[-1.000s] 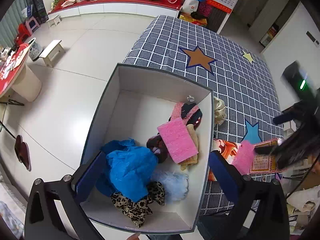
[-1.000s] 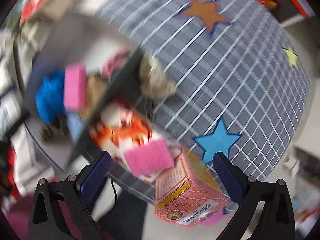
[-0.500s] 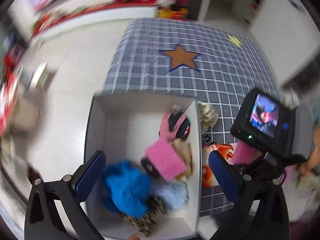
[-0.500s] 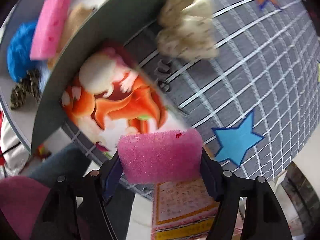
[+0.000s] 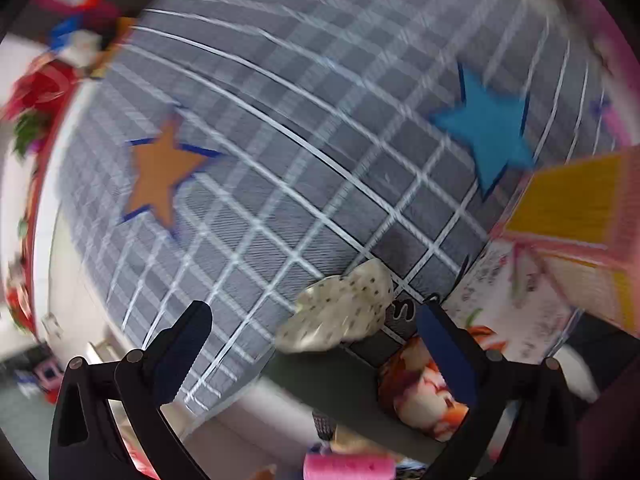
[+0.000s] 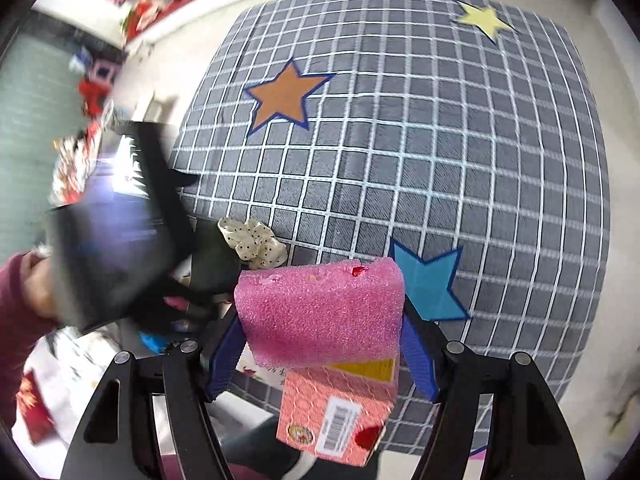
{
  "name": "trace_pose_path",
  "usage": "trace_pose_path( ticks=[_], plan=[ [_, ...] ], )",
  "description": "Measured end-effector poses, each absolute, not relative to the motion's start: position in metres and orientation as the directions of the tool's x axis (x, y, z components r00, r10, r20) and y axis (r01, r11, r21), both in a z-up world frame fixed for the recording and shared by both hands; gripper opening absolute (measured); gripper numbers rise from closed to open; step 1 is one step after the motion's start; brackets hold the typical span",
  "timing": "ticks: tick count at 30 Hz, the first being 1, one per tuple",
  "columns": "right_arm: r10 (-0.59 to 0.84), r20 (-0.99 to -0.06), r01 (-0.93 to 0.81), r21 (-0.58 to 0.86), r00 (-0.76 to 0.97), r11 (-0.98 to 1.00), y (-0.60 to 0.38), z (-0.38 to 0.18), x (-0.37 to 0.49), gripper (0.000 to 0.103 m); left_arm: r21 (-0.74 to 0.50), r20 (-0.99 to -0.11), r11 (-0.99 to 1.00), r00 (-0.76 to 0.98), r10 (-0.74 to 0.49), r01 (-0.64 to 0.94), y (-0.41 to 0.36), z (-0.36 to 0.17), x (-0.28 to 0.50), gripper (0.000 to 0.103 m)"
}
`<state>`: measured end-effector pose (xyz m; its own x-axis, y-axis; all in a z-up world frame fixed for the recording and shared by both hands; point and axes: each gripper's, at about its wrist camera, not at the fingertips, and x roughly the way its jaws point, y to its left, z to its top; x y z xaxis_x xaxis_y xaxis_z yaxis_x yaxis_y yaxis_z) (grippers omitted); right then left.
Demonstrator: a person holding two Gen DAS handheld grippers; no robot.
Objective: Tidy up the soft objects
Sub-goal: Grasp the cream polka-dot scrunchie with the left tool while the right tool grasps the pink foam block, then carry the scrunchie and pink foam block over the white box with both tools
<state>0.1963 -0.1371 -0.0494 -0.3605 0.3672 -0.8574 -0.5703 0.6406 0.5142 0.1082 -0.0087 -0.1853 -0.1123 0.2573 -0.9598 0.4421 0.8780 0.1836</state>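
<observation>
Your right gripper (image 6: 322,344) was clamped on a pink sponge block (image 6: 320,312), its blue pads (image 6: 226,360) pressing the block's left and right ends; the jaws had just been closing onto it. The block was held clear above a pink printed carton (image 6: 336,416) with a barcode label, which sat at the near edge of the grey checked cloth (image 6: 440,152). Your left gripper (image 5: 316,356) stood with its jaws apart and nothing between the pads, pointing steeply down over the cloth. In the left wrist view, a cream scrunchie with dark dots (image 5: 340,312) lay on the cloth just ahead of the open jaws, beside the dark wall of the box (image 5: 320,380); whether it touched that wall could not be determined, as the picture was blurred. The right wrist view showed the same scrunchie (image 6: 252,242) to the left of and beyond the sponge block, on the cloth at the box's far corner. An orange cartoon-print item (image 5: 424,392) lay near the left gripper's right pad. A second pink sponge (image 5: 348,466) showed at the near edge of the left wrist view. An orange star (image 6: 286,96), a blue star (image 6: 430,284) and a yellow star (image 6: 486,20) marked the cloth. Your left hand and maroon sleeve (image 6: 24,292) appeared at the left of the right wrist view, blurred.
</observation>
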Motion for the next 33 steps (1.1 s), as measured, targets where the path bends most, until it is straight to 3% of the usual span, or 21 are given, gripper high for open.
trace_pose_path(
  ticks=[4, 6, 8, 11, 21, 33],
  plan=[
    [0.418, -0.828, -0.484, 0.559, -0.374, 0.673, -0.163, -0.059, 0.197, 0.071, 0.192, -0.899, 0.845, -0.254, 0.355, 0.500, -0.012, -0.237, 0.112, 0.091],
    [0.436, -0.816, -0.450, 0.574, -0.379, 0.684, -0.170, -0.064, 0.198, 0.071, 0.172, -0.866, 0.856, -0.340, 0.368, 0.487, -0.008, -0.256, 0.112, 0.070],
    [0.449, -0.810, -0.424, 0.582, -0.376, 0.694, -0.182, -0.072, 0.199, 0.071, 0.148, -0.853, 0.878, -0.390, 0.346, 0.455, -0.004, -0.263, 0.113, 0.034],
    [0.454, -0.819, -0.414, 0.570, -0.350, 0.710, -0.192, -0.076, 0.204, 0.071, 0.149, -0.872, 0.886, -0.364, 0.327, 0.439, -0.007, -0.255, 0.113, 0.019],
    [0.402, -0.893, -0.440, 0.449, -0.202, 0.777, -0.210, -0.058, 0.207, 0.071, 0.163, -0.985, 0.978, -0.040, 0.170, 0.129, 0.006, -0.155, 0.104, 0.019],
    [0.339, -0.929, -0.463, 0.370, -0.151, 0.805, -0.241, -0.024, 0.152, 0.071, 0.028, -0.976, 0.996, 0.213, 0.046, -0.089, -0.029, -0.047, 0.019, 0.019]
  ],
)
